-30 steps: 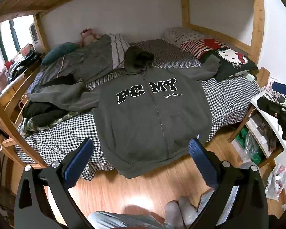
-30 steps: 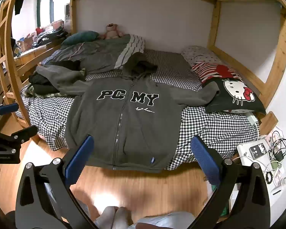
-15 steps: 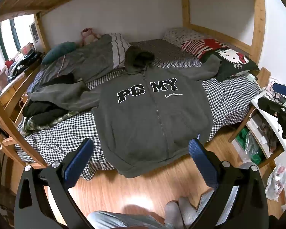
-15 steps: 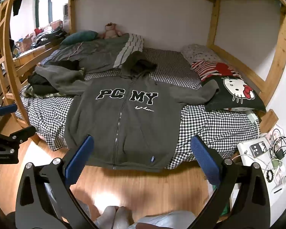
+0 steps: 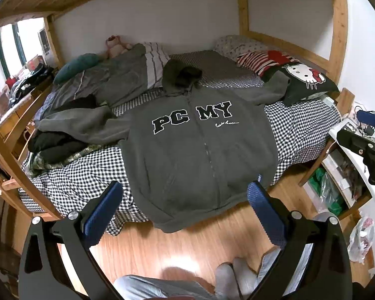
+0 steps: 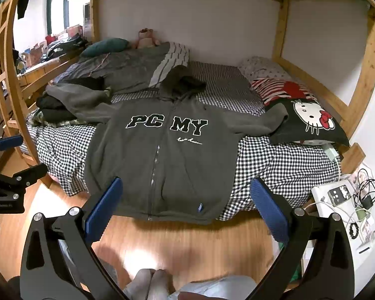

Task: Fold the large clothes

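A large grey zip hoodie with "PC MY" on the chest lies spread flat, front up, on the checked bed, its hem hanging over the near edge. It also shows in the right wrist view. Its sleeves stretch out to both sides and its hood points toward the wall. My left gripper is open and empty, held back above the floor in front of the hem. My right gripper is open and empty too, also short of the hem. Each gripper shows at the edge of the other's view.
A pile of dark clothes lies on the bed's left part under one sleeve. A Hello Kitty pillow lies at the right. Wooden bunk posts frame the bed. A white side table with cables stands at the right. My feet rest on the wooden floor.
Both views have shifted slightly closer to the bed. The hoodie has not moved and both grippers stay open.
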### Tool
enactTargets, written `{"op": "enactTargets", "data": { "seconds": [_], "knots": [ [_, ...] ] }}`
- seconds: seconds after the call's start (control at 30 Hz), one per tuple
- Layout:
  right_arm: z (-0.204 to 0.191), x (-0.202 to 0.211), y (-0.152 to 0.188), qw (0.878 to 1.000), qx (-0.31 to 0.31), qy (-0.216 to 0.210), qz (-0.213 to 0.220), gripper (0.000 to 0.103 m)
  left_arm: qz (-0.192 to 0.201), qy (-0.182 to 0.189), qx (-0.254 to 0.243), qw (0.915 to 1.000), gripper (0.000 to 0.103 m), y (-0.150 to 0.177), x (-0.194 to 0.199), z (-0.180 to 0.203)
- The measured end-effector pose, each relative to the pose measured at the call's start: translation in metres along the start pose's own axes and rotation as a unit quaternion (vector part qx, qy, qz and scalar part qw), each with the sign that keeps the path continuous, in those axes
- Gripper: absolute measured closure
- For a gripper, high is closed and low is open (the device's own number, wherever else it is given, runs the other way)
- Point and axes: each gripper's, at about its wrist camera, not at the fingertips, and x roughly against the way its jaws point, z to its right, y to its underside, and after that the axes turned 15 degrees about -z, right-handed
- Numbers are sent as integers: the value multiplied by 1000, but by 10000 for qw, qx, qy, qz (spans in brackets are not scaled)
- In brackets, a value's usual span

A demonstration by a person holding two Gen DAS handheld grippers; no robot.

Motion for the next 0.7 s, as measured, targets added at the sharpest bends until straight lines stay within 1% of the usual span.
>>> {"op": "enactTargets", "data": {
  "seconds": [0.23,0.33,0.43,0.57,0.67,0.7],
  "knots": [
    [3,-13,-7,10000,-63,18,-35,3,-26,38,118,9999,4,-7,-13,-3],
    [7,-19,-13,9999,-134,21,-44,3,0,39,194,9998,4,-18,-19,-5],
    [11,-19,-13,9998,-178,-71,91,3,227,28,281,9993,4,-26,-15,-6],
    [27,-23,-7,9982,-524,-222,167,3,485,221,439,9976,4,-29,-10,-12],
    [41,-27,-2,9958,-860,-186,261,3,532,183,481,9973,4,-29,-19,-16],
    [48,-29,1,9939,-1031,-248,317,3,559,207,444,9972,4,-29,-23,-16]
  ]
}}
